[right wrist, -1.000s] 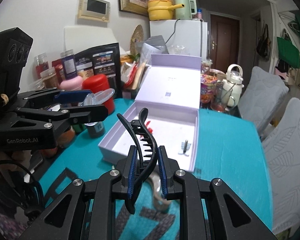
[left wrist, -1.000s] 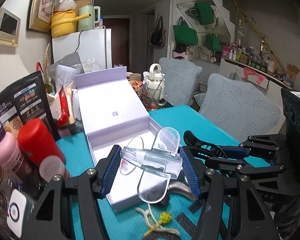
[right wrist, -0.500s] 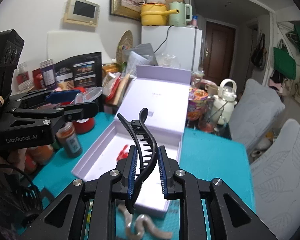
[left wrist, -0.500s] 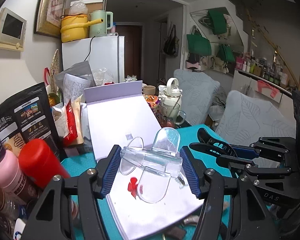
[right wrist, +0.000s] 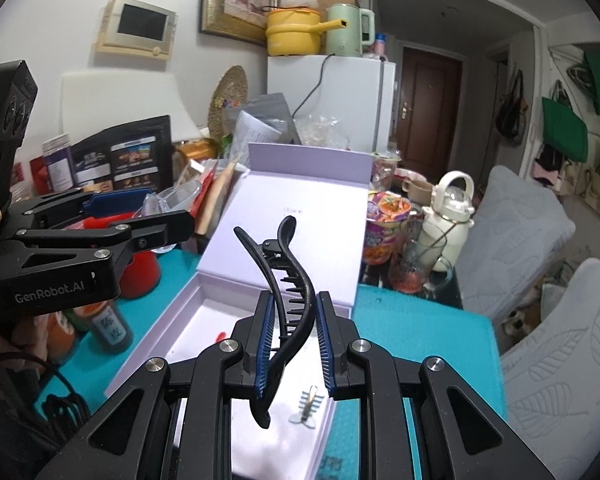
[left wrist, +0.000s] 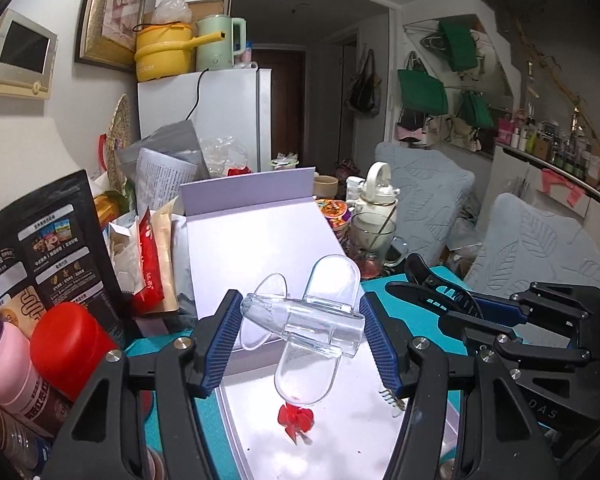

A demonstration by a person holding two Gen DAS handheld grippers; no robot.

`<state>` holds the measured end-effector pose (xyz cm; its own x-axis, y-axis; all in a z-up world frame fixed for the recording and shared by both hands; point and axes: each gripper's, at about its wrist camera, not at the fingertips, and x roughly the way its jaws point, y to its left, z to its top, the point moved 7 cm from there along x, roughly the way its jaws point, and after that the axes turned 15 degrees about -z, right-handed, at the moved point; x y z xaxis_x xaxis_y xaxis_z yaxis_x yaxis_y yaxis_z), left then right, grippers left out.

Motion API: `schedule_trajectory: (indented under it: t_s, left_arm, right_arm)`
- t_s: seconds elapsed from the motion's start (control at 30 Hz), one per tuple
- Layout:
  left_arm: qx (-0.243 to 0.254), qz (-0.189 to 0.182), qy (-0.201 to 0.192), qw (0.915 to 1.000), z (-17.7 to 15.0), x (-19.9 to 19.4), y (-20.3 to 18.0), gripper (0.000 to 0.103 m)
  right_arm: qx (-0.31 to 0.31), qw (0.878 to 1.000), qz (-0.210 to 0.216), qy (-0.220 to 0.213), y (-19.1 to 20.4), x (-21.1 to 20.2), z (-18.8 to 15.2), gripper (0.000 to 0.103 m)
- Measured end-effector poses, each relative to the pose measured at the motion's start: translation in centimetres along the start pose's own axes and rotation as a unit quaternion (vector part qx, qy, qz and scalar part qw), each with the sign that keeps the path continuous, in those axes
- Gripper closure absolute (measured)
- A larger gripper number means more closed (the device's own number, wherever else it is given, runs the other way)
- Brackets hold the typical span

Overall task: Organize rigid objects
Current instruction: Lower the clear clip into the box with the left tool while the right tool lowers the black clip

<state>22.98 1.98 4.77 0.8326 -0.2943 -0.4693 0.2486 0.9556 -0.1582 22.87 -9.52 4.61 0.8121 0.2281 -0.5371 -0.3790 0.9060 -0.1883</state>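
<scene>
A clear plastic hair clip (left wrist: 305,322) is clamped crosswise in the left gripper (left wrist: 298,340), and a black toothed hair clip (right wrist: 283,304) is pinched upright between the closed pads of the right gripper (right wrist: 292,346). Both have been carried from above the teal tabletop (right wrist: 414,322) to above the open lilac box (right wrist: 342,312), where a red bow clip (left wrist: 296,420) and a small pale comb clip (right wrist: 310,402) already lie. The two clips appear ready to be lowered and released inside. The box's raised lid (left wrist: 260,232) is seen beyond, with a white fridge (right wrist: 340,100) behind.
</scene>
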Motion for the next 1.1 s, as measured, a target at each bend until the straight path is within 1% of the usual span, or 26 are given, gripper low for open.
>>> schedule_trajectory:
  t_s: [0.23, 0.6, 0.77, 0.83, 0.93, 1.1]
  left_arm:
    - [-0.017, 0.002, 0.026, 0.9995, -1.2, 2.5, 1.6, 0.043]
    - [-0.018, 0.015, 0.083, 0.9963, -3.6, 6.4, 2.3, 0.043]
    - [-0.034, 0.0, 0.105, 0.9939, -4.7, 7.6, 2.7, 0.043]
    - [-0.035, 0.006, 0.115, 0.9928, -5.2, 8.2, 2.9, 0.043]
    - [-0.036, 0.013, 0.128, 0.991, -6.0, 8.9, 3.0, 0.043]
    - [-0.047, 0.001, 0.149, 0.9877, -7.0, 10.0, 3.0, 0.043]
  right_arm:
    - [0.005, 1.0, -0.009, 0.019, -0.2, 3.1, -0.7, 0.082]
    - [0.006, 0.998, 0.0, 0.065, 0.1, 7.2, -2.9, 0.082]
    - [0.012, 0.996, 0.009, 0.091, 0.3, 8.5, -3.9, 0.082]
    - [0.017, 0.995, 0.016, 0.098, 0.3, 8.8, -4.2, 0.082]
    - [0.011, 0.994, 0.007, 0.106, 0.4, 9.5, -4.6, 0.082]
    - [0.01, 0.992, 0.004, 0.124, 0.5, 10.6, -5.5, 0.082]
